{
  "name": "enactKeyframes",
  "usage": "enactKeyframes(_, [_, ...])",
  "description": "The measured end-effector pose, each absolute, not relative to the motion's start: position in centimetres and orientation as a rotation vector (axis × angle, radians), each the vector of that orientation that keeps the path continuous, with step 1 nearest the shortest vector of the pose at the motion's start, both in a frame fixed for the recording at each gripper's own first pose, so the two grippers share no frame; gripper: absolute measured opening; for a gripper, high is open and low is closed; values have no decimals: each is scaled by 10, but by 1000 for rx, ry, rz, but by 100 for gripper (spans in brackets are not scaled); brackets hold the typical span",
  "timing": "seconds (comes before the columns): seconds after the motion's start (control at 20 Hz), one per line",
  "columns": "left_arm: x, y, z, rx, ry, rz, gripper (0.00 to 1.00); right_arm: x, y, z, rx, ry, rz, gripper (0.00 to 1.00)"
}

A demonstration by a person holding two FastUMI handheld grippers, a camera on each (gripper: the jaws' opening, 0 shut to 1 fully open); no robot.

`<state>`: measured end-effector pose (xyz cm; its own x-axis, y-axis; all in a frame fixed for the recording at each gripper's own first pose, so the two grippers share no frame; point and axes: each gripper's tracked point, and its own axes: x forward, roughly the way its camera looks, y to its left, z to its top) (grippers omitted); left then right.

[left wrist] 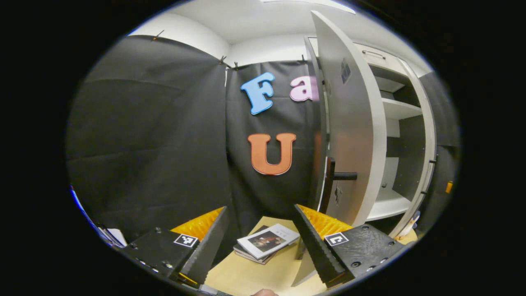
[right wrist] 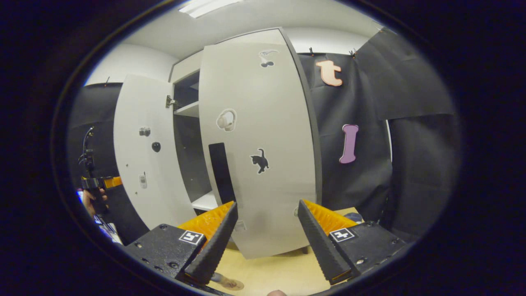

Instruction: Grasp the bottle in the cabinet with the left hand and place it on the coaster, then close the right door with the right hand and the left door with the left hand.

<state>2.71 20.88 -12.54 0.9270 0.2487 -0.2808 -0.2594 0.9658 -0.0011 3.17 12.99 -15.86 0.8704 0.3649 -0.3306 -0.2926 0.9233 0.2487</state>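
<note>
In the left gripper view my left gripper is open and holds nothing. The cabinet's left door stands open, nearly edge-on, to the right of the gripper, with its black handle just above the right finger. Behind it are bare white shelves. A small pale object, too blurred to name, sits at the cabinet's lower right corner. In the right gripper view my right gripper is open, close in front of the right door, which is partly swung in. The left door is wide open.
Stacked books lie on the tan table ahead of the left gripper. Black cloth walls the booth on both sides. In the right gripper view a hand holds the other gripper at the far left. A dark gap between the doors shows the cabinet's inside.
</note>
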Motion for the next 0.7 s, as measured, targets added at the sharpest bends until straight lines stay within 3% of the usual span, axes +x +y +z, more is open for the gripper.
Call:
enactKeyframes(0.05, [29, 206, -129, -36, 288, 253, 96, 31, 124, -160, 194, 384, 334, 96])
enactKeyframes(0.1, [29, 203, -131, -39, 295, 236, 92, 29, 119, -162, 196, 389, 327, 96])
enactKeyframes(0.15, [29, 201, -133, -40, 299, 232, 96, 27, 115, -164, 198, 395, 321, 96])
enactKeyframes(0.3, [32, 198, -133, -33, 302, 204, 97, 25, 102, -165, 203, 399, 304, 96])
enactKeyframes(0.4, [34, 195, -133, -60, 300, 161, 89, 23, 94, -168, 203, 404, 293, 96])
enactKeyframes(0.65, [36, 186, -134, -83, 293, 102, 87, 20, 80, -170, 210, 405, 283, 96])
enactKeyframes(0.7, [35, 183, -134, -80, 286, 83, 92, 19, 78, -170, 214, 404, 280, 96])
